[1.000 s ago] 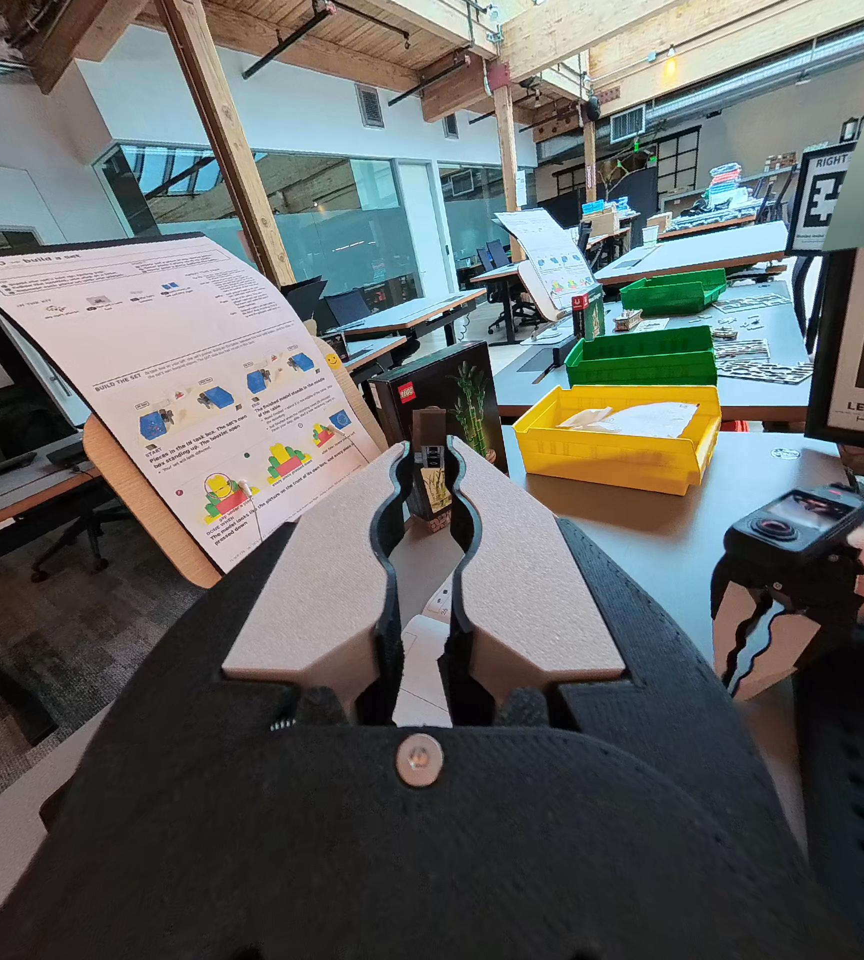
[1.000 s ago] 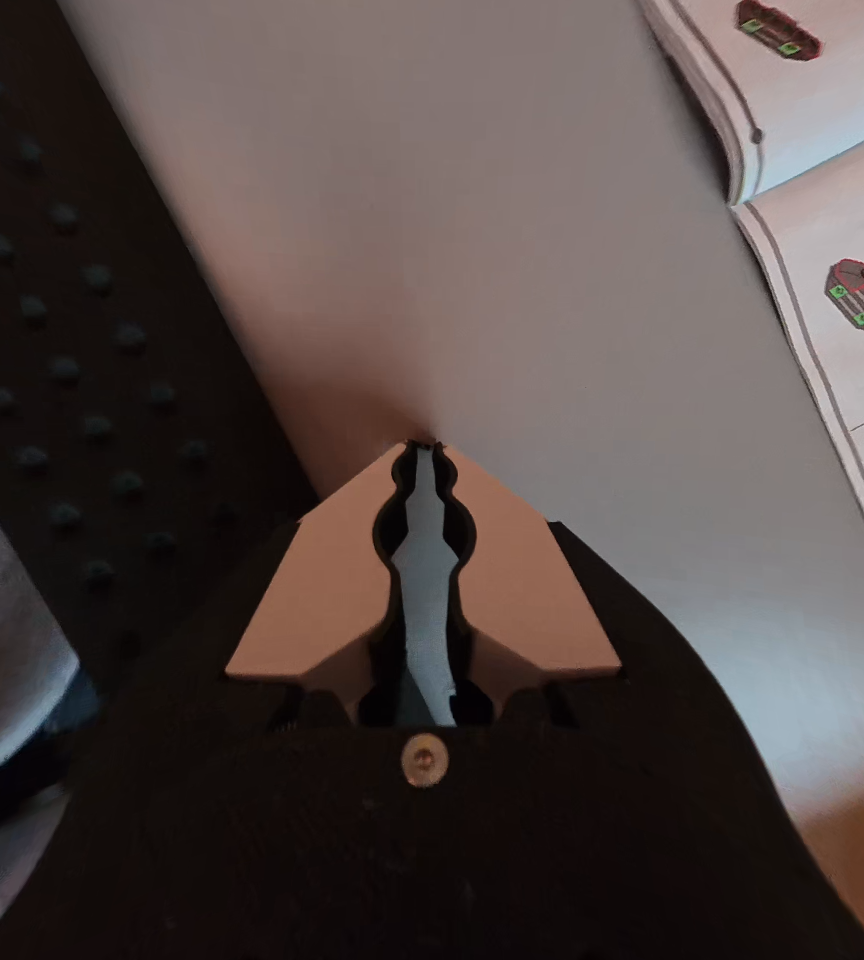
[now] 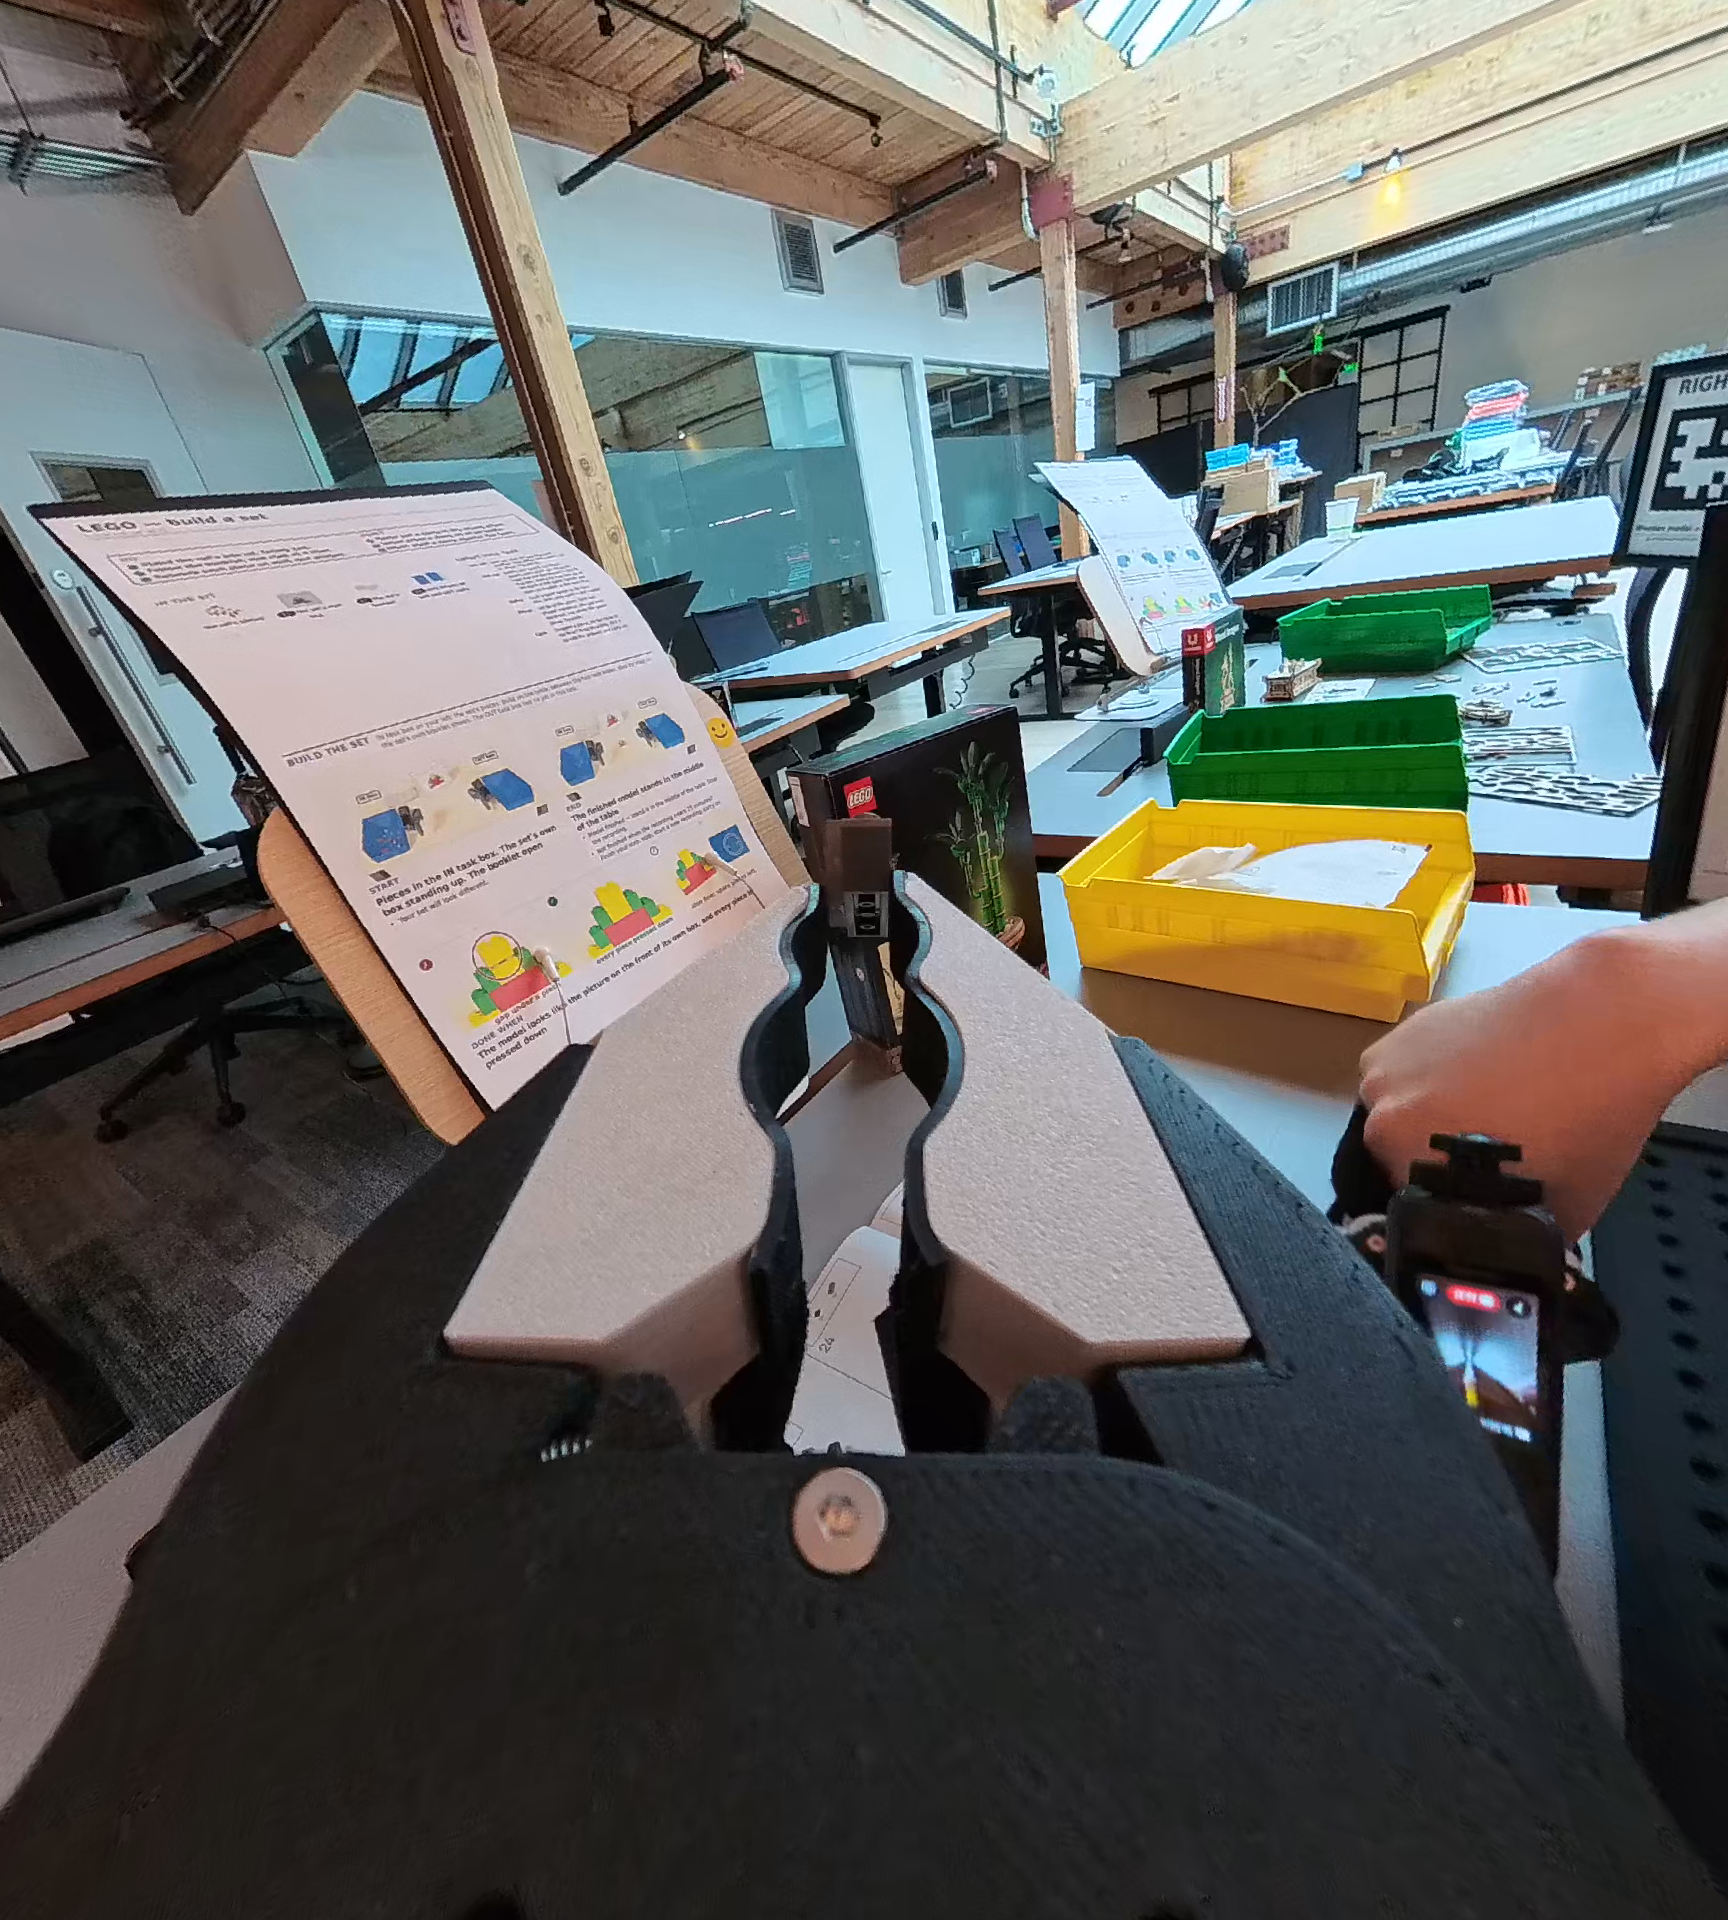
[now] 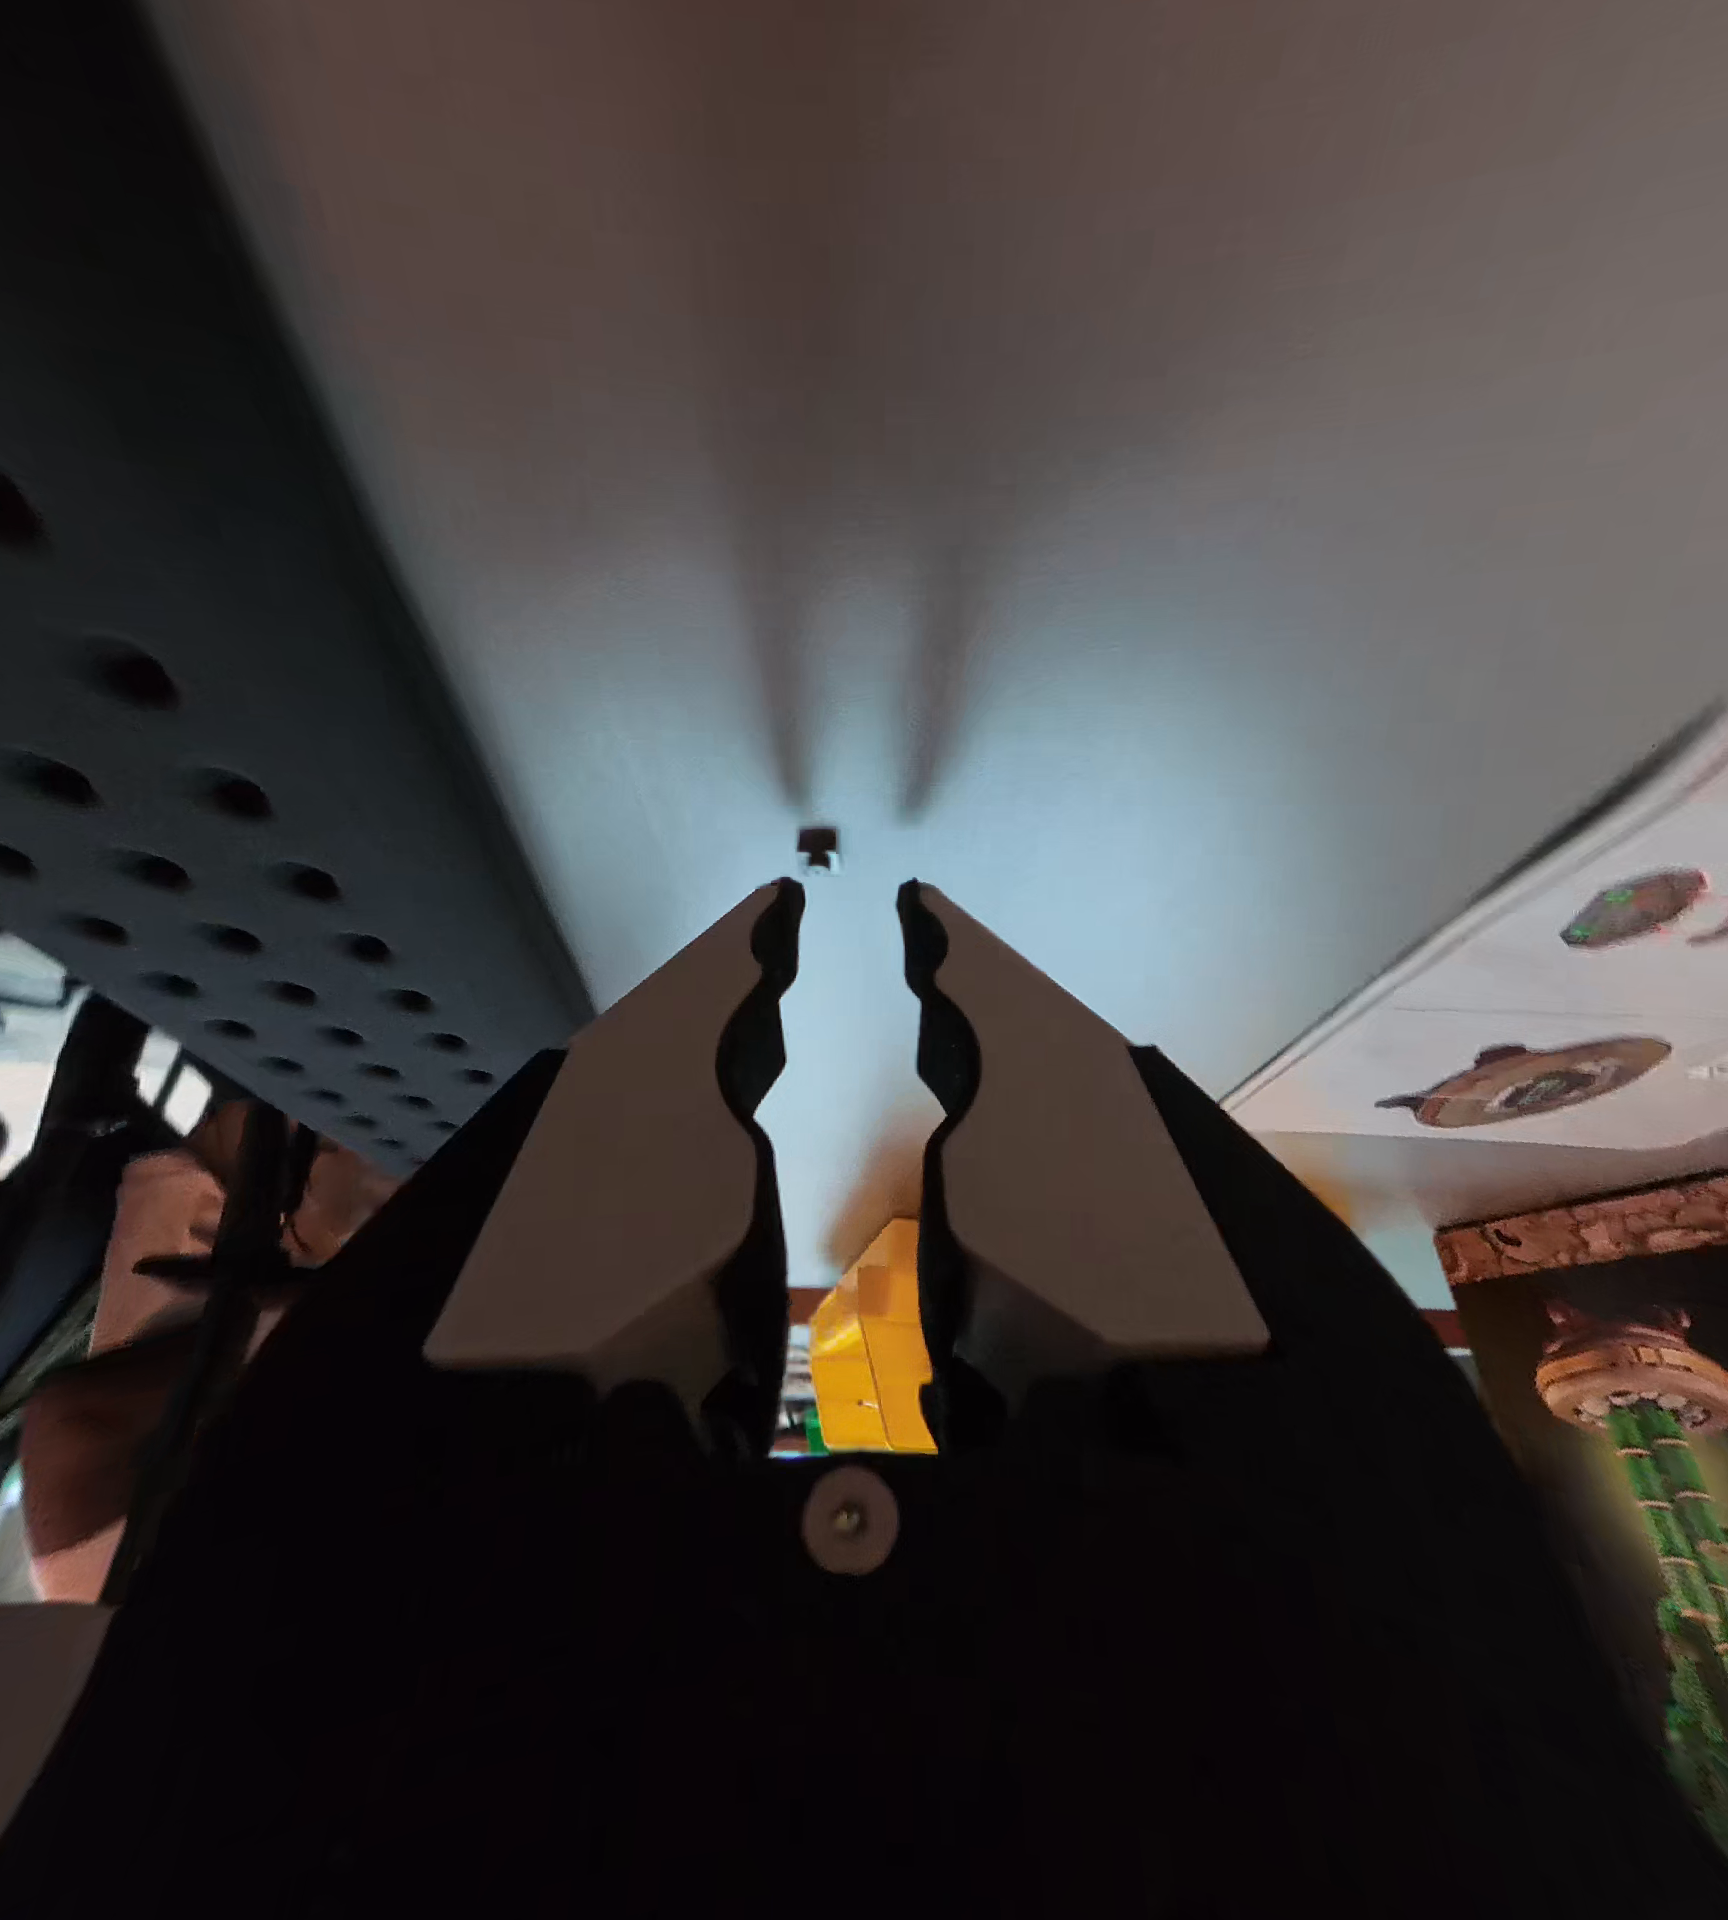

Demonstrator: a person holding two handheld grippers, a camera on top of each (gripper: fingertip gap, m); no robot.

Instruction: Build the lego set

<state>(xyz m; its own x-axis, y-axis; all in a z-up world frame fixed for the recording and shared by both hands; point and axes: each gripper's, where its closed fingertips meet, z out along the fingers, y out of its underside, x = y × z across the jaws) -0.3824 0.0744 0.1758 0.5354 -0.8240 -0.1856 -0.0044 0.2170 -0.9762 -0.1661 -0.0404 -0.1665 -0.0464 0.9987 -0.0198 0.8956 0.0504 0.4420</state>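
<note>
My left gripper (image 3: 855, 904) is shut on a tall dark brown lego assembly (image 3: 858, 914), held upright above the grey table (image 3: 1244, 1070); its top sticks out past the fingertips. My right gripper (image 4: 847, 894) is open and empty, its tips just above the table (image 4: 1047, 520). A tiny dark lego piece (image 4: 818, 847) lies on the table right in front of its left fingertip. In the left wrist view the right gripper's back and a hand (image 3: 1556, 1060) show at the right. The open instruction booklet (image 4: 1566, 987) lies to the right of the right gripper.
The lego box (image 3: 933, 821) stands behind the left gripper, and it also shows in the right wrist view (image 4: 1670, 1507). A yellow bin (image 3: 1255, 935) sits behind, green bins (image 3: 1327, 748) farther back. A leaning instruction board (image 3: 403, 748) is at the left. A black perforated mat (image 3: 1722, 1351) lies at the right.
My right gripper has opened and tilted to a lower angle; a tiny dark piece now lies before its tips. My left gripper still holds the brown assembly, pointed slightly higher.
</note>
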